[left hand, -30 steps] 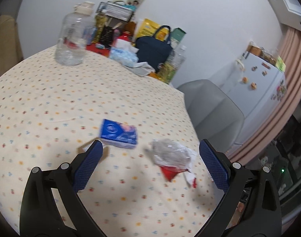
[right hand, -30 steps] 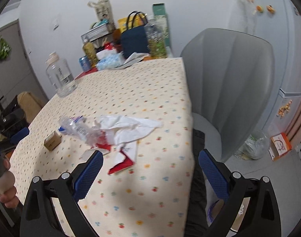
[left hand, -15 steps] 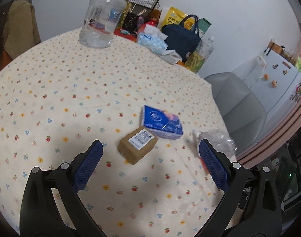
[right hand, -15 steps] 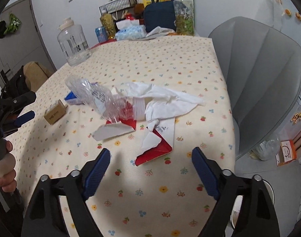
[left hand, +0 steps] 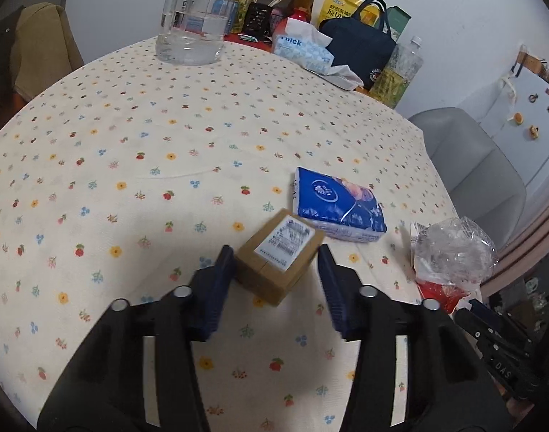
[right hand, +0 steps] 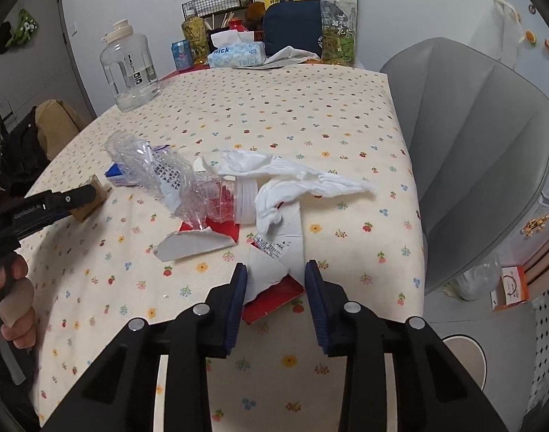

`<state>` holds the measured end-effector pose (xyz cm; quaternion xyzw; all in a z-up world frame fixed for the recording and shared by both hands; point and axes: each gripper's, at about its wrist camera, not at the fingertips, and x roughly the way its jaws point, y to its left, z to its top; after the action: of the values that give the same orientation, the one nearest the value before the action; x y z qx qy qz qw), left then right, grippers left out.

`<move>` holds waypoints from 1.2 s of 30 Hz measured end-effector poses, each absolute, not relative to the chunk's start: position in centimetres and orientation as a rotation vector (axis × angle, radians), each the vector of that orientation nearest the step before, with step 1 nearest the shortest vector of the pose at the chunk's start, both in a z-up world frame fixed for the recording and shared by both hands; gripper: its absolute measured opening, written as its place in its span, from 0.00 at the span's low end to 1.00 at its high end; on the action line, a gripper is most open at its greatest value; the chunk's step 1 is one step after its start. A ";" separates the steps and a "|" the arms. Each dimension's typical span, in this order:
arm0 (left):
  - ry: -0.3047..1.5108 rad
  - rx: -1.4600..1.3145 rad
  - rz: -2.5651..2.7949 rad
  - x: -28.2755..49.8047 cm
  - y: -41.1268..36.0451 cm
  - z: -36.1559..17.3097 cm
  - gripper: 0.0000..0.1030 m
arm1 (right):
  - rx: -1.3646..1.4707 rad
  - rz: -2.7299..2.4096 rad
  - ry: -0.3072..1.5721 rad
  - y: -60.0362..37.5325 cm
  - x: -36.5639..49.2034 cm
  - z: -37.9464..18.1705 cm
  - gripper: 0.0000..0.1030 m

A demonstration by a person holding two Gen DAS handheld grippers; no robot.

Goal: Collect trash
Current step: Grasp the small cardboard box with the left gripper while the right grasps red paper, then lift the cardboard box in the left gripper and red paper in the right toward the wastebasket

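A small brown cardboard box (left hand: 279, 255) with a white label lies on the flowered tablecloth (left hand: 130, 144). My left gripper (left hand: 276, 264) is closing on it, and both blue pads meet its sides. A blue tissue pack (left hand: 337, 205) and crumpled clear plastic (left hand: 454, 248) lie just beyond. In the right wrist view, my right gripper (right hand: 276, 273) is closing around a torn red-and-white carton piece (right hand: 270, 280). The right pad stands clear of the piece. Behind it lie a crushed clear bottle (right hand: 173, 180), a white tissue (right hand: 292, 176) and another torn scrap (right hand: 191, 244).
A water jug (left hand: 195, 14), a tissue box (left hand: 299, 46), a navy bag (left hand: 360, 46) and bottles crowd the table's far end. A grey chair (right hand: 472, 144) stands at the table's right edge. A hand (right hand: 15, 298) holds the left gripper (right hand: 69, 199) at the left.
Both pairs of jaws have narrowed from wide open. The left gripper came down over the cardboard box. The right gripper moved in and down onto the torn carton piece.
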<state>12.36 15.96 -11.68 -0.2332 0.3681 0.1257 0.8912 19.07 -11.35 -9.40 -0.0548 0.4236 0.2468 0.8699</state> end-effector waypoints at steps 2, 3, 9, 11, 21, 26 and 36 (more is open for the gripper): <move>0.755 -0.499 0.251 11.9 16.1 -11.4 0.38 | -0.101 0.532 0.884 -11.7 18.6 -9.1 0.32; 0.739 -0.493 0.254 11.5 16.0 -11.0 0.38 | -0.097 0.537 0.878 -11.9 18.2 -8.9 0.32; 0.662 -0.484 0.232 10.0 15.3 -8.3 0.37 | -0.060 0.562 0.852 -13.0 16.9 -7.6 0.31; 0.639 -0.480 0.212 9.6 14.7 -7.4 0.37 | -0.052 0.564 0.833 -13.6 16.3 -6.9 0.32; 0.590 -0.454 0.119 9.4 11.5 -4.8 0.38 | 0.003 0.541 0.801 -15.8 15.3 -5.3 0.32; 0.591 -0.423 0.064 10.0 9.0 -4.0 0.38 | 0.033 0.509 0.775 -17.8 15.1 -4.2 0.32; 0.591 -0.335 -0.064 11.9 2.3 -2.1 0.38 | 0.070 0.375 0.721 -24.6 15.1 -1.0 0.32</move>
<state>11.91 2.33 -2.14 -0.1642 0.2899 -0.0312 0.9424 15.09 -24.59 -0.97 0.0341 0.3505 0.1824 0.9180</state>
